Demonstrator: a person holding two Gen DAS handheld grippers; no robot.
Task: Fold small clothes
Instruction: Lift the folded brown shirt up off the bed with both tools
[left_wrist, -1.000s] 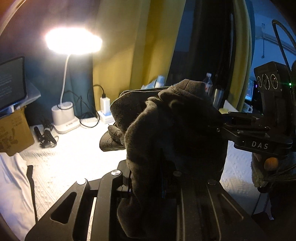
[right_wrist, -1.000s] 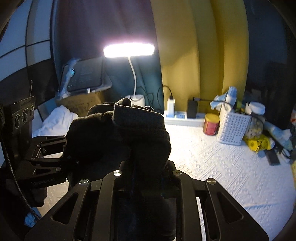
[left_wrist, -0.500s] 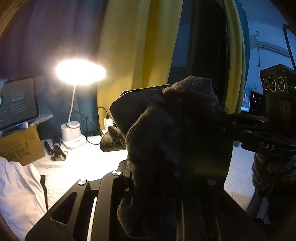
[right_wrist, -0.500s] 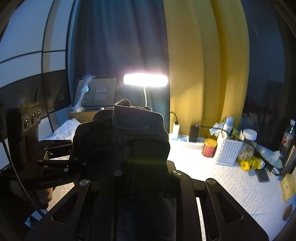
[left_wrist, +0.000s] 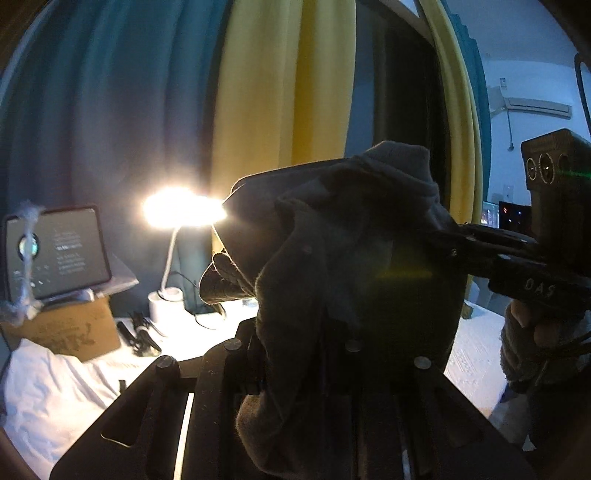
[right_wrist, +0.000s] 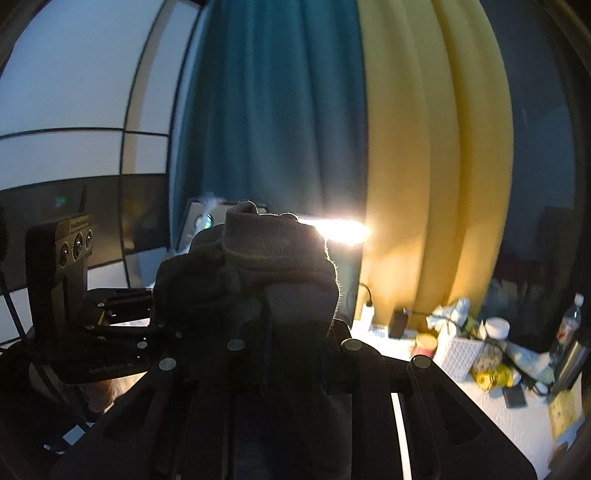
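Roughly, progress: folding not finished; garment (left_wrist: 354, 266) bunched in the air, no neat fold visible, laying flat remains.
Left gripper (left_wrist: 314, 354): clenched on garment, cloth draped over its fingers.
Right gripper (right_wrist: 291, 343): clamped on same garment, cuff standing above.
Beyond: lamp (left_wrist: 183, 210), curtain (right_wrist: 432, 147).

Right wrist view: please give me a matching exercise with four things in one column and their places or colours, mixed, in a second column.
Things:
1. dark sock
2. white basket
3. lamp
4. curtain panel

Descriptions:
A. yellow
B. glowing behind the sock
C. held up between both claws
D. on the table at right, among clutter

Pairs: 1-C, 2-D, 3-B, 4-A
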